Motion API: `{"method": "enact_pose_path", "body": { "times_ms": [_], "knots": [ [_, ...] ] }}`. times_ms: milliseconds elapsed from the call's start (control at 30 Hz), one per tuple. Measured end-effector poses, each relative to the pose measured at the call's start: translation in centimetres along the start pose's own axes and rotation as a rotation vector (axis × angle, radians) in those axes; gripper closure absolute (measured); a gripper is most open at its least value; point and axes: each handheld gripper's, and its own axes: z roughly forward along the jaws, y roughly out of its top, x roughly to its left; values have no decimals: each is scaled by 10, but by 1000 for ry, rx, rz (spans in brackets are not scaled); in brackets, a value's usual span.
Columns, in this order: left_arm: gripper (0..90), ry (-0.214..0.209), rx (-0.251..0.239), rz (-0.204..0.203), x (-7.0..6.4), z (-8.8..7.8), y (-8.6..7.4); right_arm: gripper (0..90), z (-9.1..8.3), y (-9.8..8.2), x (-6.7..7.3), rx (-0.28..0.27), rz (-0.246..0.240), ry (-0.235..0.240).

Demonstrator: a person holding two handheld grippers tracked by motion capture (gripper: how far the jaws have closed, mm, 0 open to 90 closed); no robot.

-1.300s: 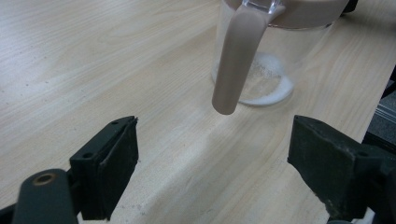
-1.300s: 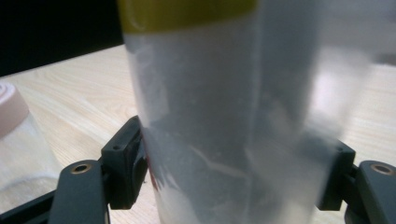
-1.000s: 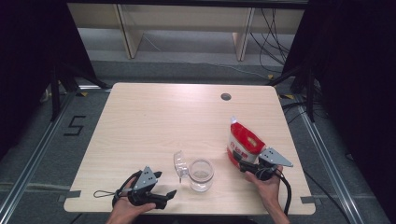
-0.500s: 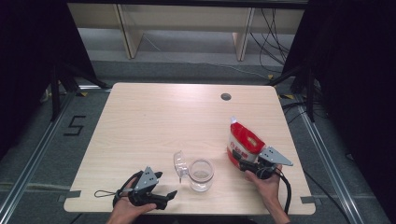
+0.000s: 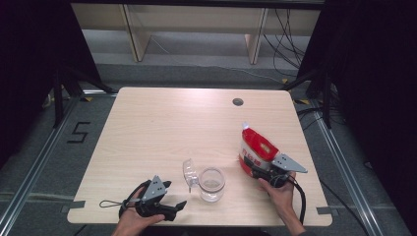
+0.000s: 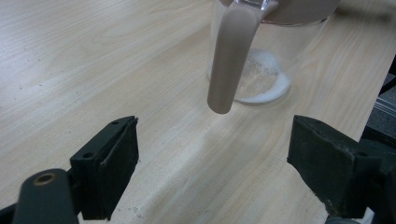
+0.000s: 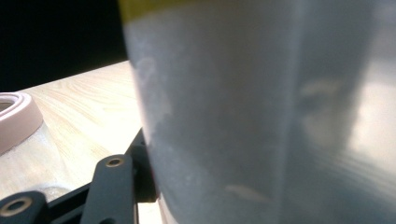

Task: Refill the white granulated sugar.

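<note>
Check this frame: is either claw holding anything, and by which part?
The right claw is shut on the red-and-white pouch, gripping its lower end. The left claw is open and holds nothing, near the glass jar.

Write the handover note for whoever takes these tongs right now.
Left tongs: open, holding nothing, low at the table's near edge, aimed at the glass jar.
Right tongs: shut on the red and white pouch, held upright just right of the jar.
Jar: lid flipped open to its left; a little white powder lies on the bottom.
Done: jar opened, pouch picked up, some powder already in.
Left, probably: steady the jar with the left tongs, tip the pouch over the mouth, then close the lid.
</note>
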Motion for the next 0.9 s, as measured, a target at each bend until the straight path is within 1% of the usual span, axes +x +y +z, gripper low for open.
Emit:
{"method": "enact_pose_path", "body": {
  "times_ms": [67,100,133,167,200,233,267,300,333,367,400,433,467,500,533,567,600,633,667,700,733,767,800,833,900],
  "knots": [
    [161,0,0,0,0,0,0,453,0,0,1,8,3,-5],
    [161,0,-1,1,0,0,0,456,-1,0,2,10,17,-15],
    [161,1,5,9,1,-1,0,458,-2,1,2,17,13,-17],
    [161,2,-4,3,0,0,0,462,-2,1,4,23,26,-23],
    [161,1,-3,5,0,0,0,465,-1,2,2,18,-1,-10],
    [164,-1,1,6,0,-1,0,468,-2,2,3,31,3,-13],
    [165,3,9,17,1,-1,0,469,-2,3,4,32,2,-17],
    [165,0,5,15,1,-1,0,471,-1,3,4,20,7,-17],
    [166,0,5,15,1,-1,0,471,-1,3,4,20,7,-17],
    [167,-2,15,12,1,-3,1,474,-1,3,4,1,5,-26],
    [167,-2,15,12,1,-3,1,474,-1,3,4,1,5,-26],
    [167,1,9,8,1,-3,1,478,-5,5,6,42,15,5],
    [167,3,18,42,4,-4,1,480,-5,6,3,30,-28,21],
    [167,2,9,24,4,-3,1,481,-8,7,8,65,11,33],
    [167,5,25,22,4,-4,1,483,-9,7,9,65,6,33],
    [168,6,25,28,5,-4,1,485,-8,8,6,55,-41,36],
    [168,4,27,20,4,-4,1,487,-10,9,10,62,-41,59],
    [168,2,9,8,3,-3,0,488,-9,10,9,55,-100,33],
    [167,2,9,8,3,-3,0,488,-9,10,9,55,-100,33],
    [167,1,11,22,3,-3,1,489,-13,13,13,89,-148,24],
    [167,-2,11,32,4,-3,1,490,-13,14,14,76,-188,31],
    [167,-1,7,4,3,-3,1,490,-13,15,16,74,-207,40],
    [167,-1,7,4,3,-3,1,490,-13,15,16,74,-207,40],
    [167,2,29,24,4,-4,1,490,-15,18,21,90,-254,36],
    [167,3,27,23,4,-4,1,491,-17,19,25,96,-277,21]
  ]
}}
